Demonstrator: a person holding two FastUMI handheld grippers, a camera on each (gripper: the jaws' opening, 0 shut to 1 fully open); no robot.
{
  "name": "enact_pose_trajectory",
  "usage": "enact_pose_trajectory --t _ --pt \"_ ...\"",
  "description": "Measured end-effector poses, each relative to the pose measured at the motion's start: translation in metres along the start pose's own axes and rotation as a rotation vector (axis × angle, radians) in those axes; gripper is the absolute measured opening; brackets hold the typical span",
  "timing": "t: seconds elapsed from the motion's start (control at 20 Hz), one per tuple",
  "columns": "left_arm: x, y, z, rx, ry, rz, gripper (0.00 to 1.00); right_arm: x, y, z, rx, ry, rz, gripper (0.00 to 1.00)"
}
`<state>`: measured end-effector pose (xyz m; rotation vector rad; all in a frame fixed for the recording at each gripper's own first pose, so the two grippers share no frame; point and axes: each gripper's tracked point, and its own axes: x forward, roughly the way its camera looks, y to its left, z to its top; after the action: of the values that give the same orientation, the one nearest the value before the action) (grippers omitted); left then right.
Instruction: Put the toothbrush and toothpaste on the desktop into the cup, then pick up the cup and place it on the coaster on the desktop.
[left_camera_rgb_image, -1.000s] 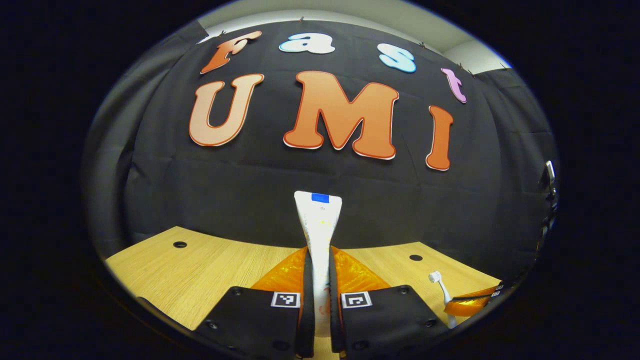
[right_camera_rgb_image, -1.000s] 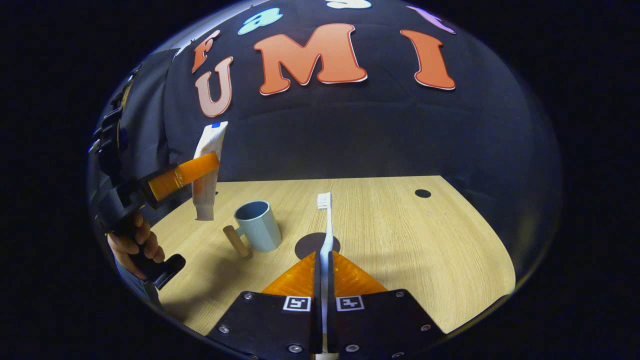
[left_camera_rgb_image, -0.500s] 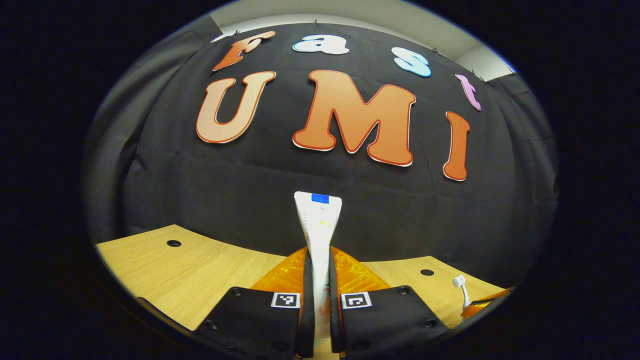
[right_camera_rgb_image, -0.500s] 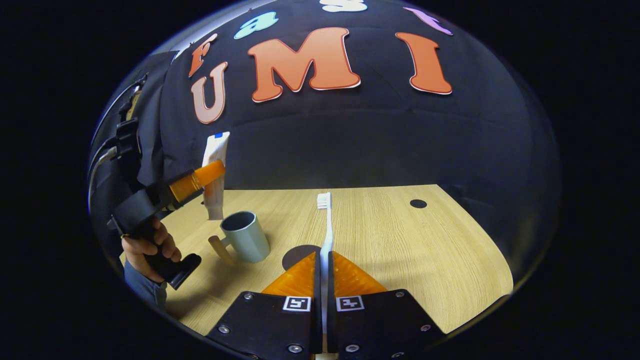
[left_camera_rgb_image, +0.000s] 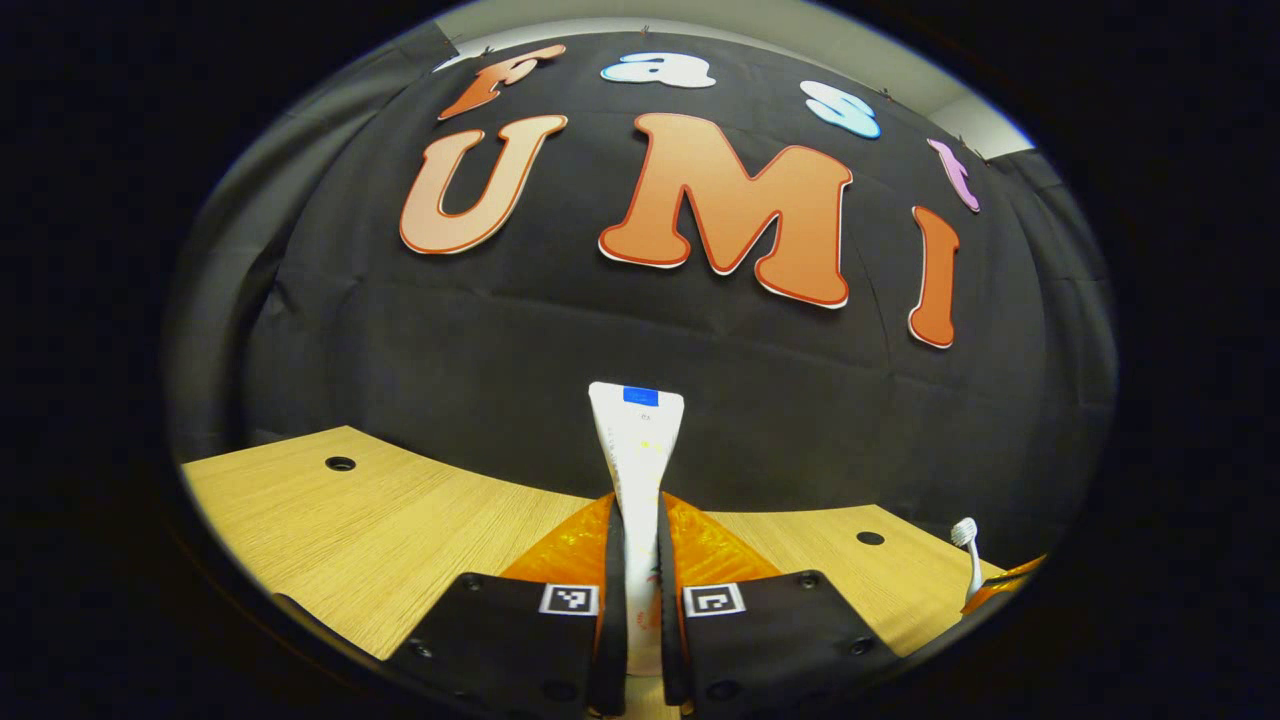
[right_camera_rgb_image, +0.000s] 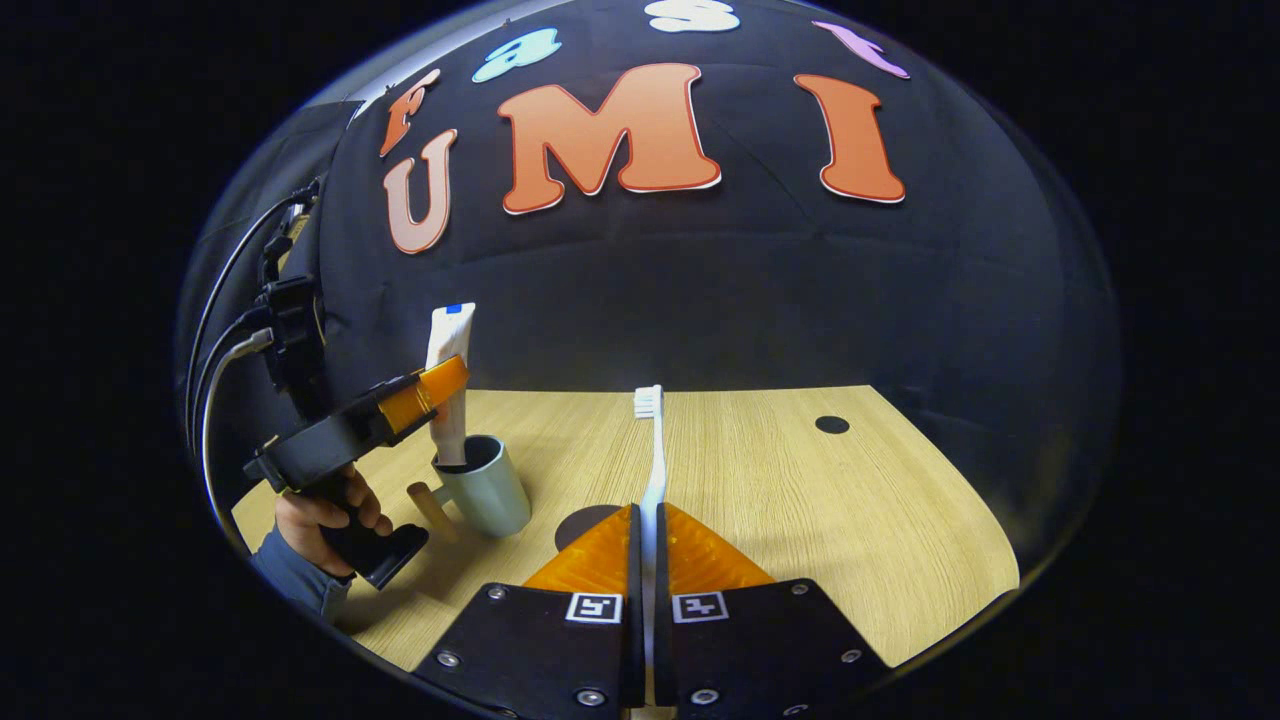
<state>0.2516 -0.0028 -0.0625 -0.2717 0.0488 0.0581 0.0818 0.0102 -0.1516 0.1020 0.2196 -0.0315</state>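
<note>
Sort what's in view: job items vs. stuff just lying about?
Job items:
- white toothpaste tube, in left tongs, lower end in the cup
- pale green cup with wooden handle
- white toothbrush, in right tongs
- dark round coaster

Lying about:
- light wooden desktop, its dark cable hole

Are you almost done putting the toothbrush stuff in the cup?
Not yet. The left tool is lowering the toothpaste into the cup. The right tool holds the toothbrush, not in yet. The cup isn't on the coaster.
</note>
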Motion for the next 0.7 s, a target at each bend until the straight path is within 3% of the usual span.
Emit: enact_pose_trajectory --t 0.25,0.35,0.5,0.7 --pt "0.002 0.002 -0.021 -0.017 0.055 -0.006 0.28 0.003 0.01 0.003 -0.004 -0.01 0.022 0.04" --pt "0.001 0.002 -0.028 -0.027 0.081 -0.01 0.26 0.003 0.014 0.005 -0.01 -0.02 0.027 0.04" --pt "-0.005 0.001 -0.039 -0.033 0.135 -0.033 0.33 0.003 0.022 0.007 -0.01 -0.032 0.035 0.04" --pt "-0.02 0.005 -0.021 -0.026 0.116 -0.058 0.52 0.009 0.04 0.032 -0.001 -0.131 0.074 0.04"
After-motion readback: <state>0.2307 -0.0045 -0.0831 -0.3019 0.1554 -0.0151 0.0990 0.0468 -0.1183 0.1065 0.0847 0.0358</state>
